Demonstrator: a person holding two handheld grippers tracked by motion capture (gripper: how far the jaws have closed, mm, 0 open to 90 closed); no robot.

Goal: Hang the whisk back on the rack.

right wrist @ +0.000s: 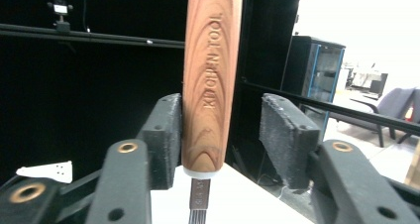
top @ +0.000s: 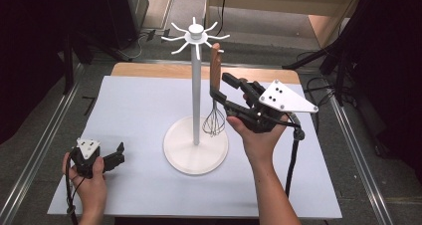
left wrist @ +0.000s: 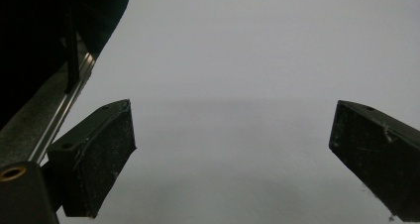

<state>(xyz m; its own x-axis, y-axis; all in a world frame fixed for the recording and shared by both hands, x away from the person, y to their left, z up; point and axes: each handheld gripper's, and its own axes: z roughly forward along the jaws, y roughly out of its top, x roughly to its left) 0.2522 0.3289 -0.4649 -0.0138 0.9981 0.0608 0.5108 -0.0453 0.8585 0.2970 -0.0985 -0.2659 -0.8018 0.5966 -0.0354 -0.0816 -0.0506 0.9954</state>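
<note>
I hold the right gripper [top: 219, 98], jaws parted off the whisk [top: 215, 90] hanging at the rack's [top: 196, 85] 3 o'clock hook; left gripper [top: 119, 153] idles open; back out level.

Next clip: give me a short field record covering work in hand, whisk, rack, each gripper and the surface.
work: hanging a whisk on a rack
whisk: wooden handle, wire head down, hanging upright from a rack hook beside the pole
rack: white, round base, hooks radiating at the top
right gripper: jaws either side of the whisk handle; one pad against it, a gap at the other, so open
left gripper: open, nothing between its jaws, low at the table's near left
table: pale sheet, the rack stands at its middle
</note>
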